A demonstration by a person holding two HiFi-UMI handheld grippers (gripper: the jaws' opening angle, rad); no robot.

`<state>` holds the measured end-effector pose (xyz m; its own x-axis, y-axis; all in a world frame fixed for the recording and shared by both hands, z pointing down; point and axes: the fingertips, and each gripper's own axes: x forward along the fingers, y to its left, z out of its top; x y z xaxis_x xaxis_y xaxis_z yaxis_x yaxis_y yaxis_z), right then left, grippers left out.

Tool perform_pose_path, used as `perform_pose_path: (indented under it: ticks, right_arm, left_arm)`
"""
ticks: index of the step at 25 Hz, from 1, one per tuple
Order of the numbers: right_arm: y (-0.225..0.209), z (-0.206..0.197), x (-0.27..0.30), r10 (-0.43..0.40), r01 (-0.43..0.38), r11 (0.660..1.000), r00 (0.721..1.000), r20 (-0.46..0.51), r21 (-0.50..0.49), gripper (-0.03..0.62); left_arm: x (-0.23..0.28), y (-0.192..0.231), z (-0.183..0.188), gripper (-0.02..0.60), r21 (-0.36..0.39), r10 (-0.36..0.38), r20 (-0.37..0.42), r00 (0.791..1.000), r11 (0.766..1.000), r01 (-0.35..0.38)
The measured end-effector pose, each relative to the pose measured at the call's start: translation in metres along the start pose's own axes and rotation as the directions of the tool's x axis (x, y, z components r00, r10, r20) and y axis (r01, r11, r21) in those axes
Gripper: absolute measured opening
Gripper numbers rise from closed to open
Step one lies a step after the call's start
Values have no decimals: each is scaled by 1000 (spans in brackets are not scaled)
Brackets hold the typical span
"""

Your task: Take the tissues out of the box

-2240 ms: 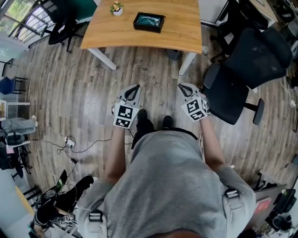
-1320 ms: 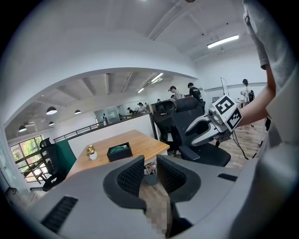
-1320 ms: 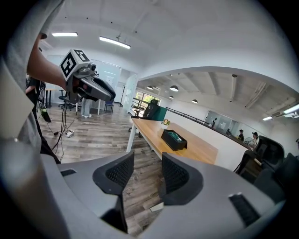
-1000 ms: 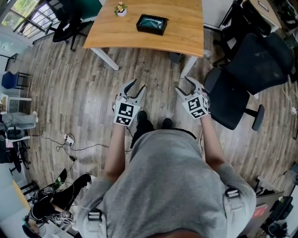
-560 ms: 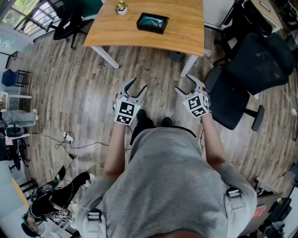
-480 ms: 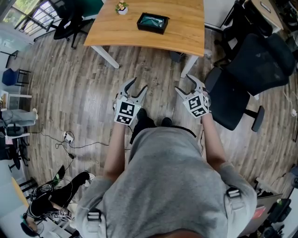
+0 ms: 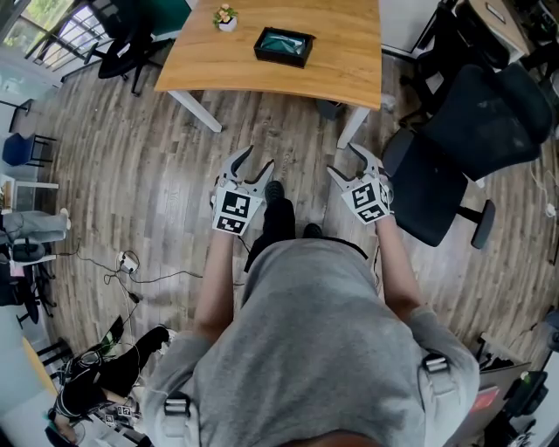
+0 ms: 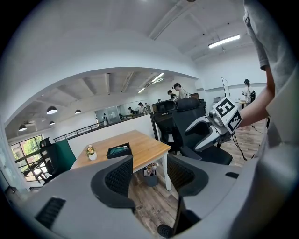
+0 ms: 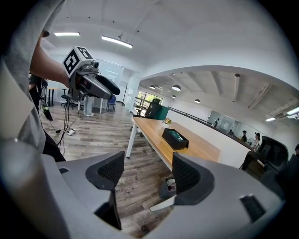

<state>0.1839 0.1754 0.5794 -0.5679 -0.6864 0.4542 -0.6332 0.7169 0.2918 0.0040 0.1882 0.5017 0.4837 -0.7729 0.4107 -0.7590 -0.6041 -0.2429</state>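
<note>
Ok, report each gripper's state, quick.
Left gripper: open, fingers have just been opening, nothing between them.
Right gripper: open, fingers have just been opening, nothing between them.

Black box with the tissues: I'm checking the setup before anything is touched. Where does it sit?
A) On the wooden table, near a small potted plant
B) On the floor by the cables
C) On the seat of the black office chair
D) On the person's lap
A: in the head view the black box rests on the wooden table, with the small potted plant beside it.
</note>
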Motion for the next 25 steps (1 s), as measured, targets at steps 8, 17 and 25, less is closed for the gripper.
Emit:
perform_pose_path:
  ticks: [8,17,25]
  right_arm:
    - [-13,0,12,-7,7,1000,1000,-29,3,330]
    - [-31,6,41,-10,10,1000,999,-36,10,328]
    - [-56,18,83,-25,26,999,998,-50,24,328]
  left_arm:
    - [17,9,1,241,-15,-23,2,1000,1000,23]
    - [44,39,0,241,-26,-33,-1,999,999,33]
    - [76,81,1,241,-23,-49,-3,999,999,49]
